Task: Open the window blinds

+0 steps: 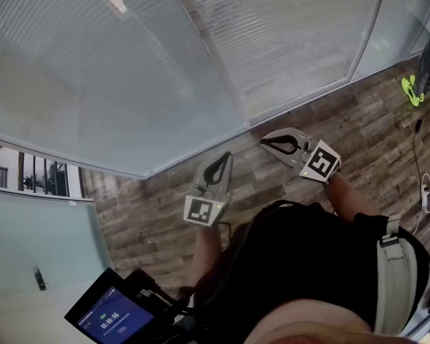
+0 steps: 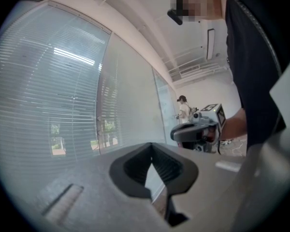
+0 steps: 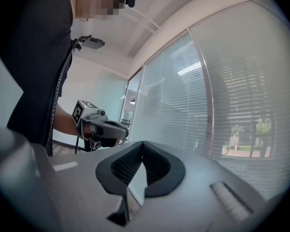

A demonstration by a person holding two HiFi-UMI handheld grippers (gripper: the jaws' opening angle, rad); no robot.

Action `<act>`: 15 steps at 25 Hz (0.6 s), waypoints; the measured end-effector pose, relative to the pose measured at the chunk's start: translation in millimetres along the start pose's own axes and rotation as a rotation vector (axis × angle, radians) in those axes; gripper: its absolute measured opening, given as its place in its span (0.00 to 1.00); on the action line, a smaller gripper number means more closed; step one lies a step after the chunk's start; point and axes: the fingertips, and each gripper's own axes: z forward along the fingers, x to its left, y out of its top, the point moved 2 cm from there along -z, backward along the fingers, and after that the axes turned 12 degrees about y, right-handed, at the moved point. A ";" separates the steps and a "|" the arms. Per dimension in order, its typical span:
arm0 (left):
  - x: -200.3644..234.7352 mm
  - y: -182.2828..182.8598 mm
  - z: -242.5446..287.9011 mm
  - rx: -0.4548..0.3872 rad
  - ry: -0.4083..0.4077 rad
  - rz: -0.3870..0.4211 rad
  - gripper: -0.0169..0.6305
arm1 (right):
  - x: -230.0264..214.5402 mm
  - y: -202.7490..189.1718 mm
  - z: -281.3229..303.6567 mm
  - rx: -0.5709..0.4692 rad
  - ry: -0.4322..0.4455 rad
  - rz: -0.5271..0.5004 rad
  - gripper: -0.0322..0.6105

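The window blinds (image 1: pixel 93 70) hang closed behind tall glass panels, with slats lying flat across each pane, and also show in the left gripper view (image 2: pixel 48 91) and the right gripper view (image 3: pixel 183 105). My left gripper (image 1: pixel 223 158) and right gripper (image 1: pixel 267 142) are held level, side by side, a short way in front of the glass and above the wooden floor. Both are shut with nothing between the jaws. Neither touches the blinds or the window frame (image 1: pixel 209 49). The left gripper's (image 2: pixel 151 147) camera sees the right one (image 2: pixel 197 132), and the right gripper's (image 3: pixel 142 144) camera sees the left one (image 3: pixel 102 128). No cord or wand shows.
A green object (image 1: pixel 411 89), a black cable (image 1: pixel 418 138) and a white plug strip (image 1: pixel 426 190) lie on the floor at the right. A device with a lit screen (image 1: pixel 115 317) sits near my body at the lower left. A person (image 2: pixel 184 111) stands far down the room.
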 end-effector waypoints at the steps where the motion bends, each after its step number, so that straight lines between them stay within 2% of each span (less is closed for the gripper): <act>1: -1.4 -0.1 1.8 0.003 0.005 0.001 0.03 | -1.9 -0.2 -2.0 -0.003 0.003 0.000 0.06; 9: 8.4 -2.1 25.1 0.036 0.025 -0.008 0.03 | -32.0 -6.0 -5.4 -0.013 0.004 0.032 0.06; 15: 11.2 -3.6 23.8 0.040 0.036 -0.013 0.03 | -32.1 -9.7 -2.1 -0.013 0.015 0.041 0.06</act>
